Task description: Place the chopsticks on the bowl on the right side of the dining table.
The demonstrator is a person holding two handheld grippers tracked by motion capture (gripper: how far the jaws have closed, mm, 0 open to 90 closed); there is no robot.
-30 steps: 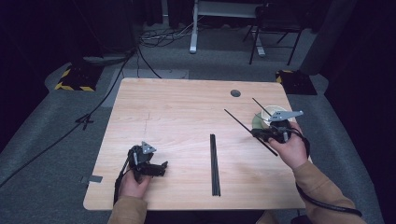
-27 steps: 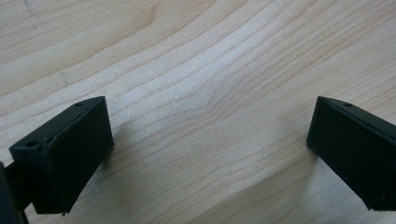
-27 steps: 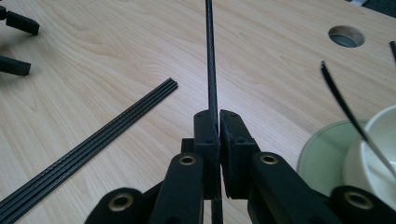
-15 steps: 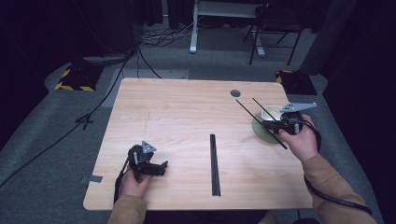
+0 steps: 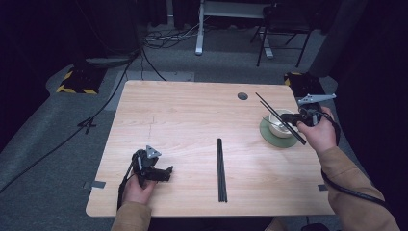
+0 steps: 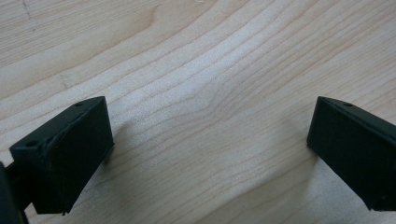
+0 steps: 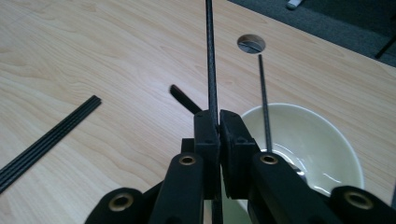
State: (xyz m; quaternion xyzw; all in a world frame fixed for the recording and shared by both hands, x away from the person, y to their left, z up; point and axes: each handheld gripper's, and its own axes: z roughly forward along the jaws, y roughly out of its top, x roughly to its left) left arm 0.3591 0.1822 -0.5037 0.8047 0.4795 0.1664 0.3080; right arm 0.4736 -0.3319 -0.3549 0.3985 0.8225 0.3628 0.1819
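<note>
My right gripper [image 5: 290, 117] is shut on a thin black rod [image 5: 280, 119] that slants over a cream bowl [image 5: 278, 126] on a green saucer [image 5: 270, 138] at the table's right edge. In the right gripper view the jaws [image 7: 219, 122] pinch this rod [image 7: 209, 65] upright. A second rod [image 7: 264, 100] leans inside the bowl [image 7: 327, 149]. A bundle of black rods [image 5: 220, 168] lies flat near the table's front middle. My left gripper [image 5: 161, 172] rests at the front left, open, with bare wood between its jaws [image 6: 210, 140].
A round cable hole [image 5: 242, 96] sits in the wooden table [image 5: 192, 115] behind the bowl. Beyond the far edge, cables, a desk leg and a chair stand on the grey floor. A yellow-black striped block [image 5: 77, 79] lies at the back left.
My right gripper has carried the rod to the right and farther back, over the bowl. The left gripper has stayed still.
</note>
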